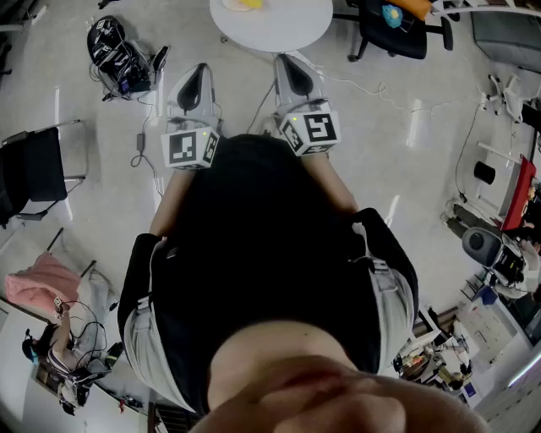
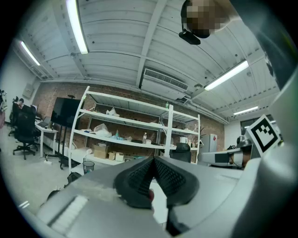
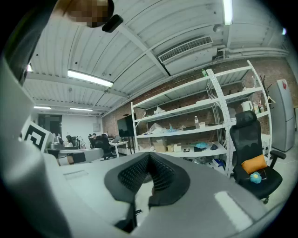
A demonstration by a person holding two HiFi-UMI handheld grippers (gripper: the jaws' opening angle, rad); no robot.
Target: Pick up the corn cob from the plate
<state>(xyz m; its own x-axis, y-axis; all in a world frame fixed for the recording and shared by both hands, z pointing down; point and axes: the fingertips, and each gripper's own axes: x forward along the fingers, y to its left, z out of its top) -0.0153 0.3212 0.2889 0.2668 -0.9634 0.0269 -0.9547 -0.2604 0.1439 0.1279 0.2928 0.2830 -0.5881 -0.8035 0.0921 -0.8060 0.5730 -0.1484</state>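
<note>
The head view looks straight down over my chest. At its top edge, on a round white table (image 1: 283, 30), I see part of a yellow corn cob (image 1: 246, 3) lying on a white plate (image 1: 229, 6). Both grippers are held level in front of me, short of the table and above the floor. The left gripper (image 1: 197, 78) is shut with nothing in it; in its own view the left gripper (image 2: 153, 160) has its black pads meeting at the tip. The right gripper (image 1: 290, 68) is shut and empty too; seen from its own camera, the right gripper (image 3: 149, 156) has its pads together.
A black office chair (image 1: 396, 30) with orange and blue items stands right of the table. A black bag with cables (image 1: 117, 52) lies on the floor at the left, and a folding chair (image 1: 34, 169) stands further left. White shelving (image 2: 125, 132) fills the far wall.
</note>
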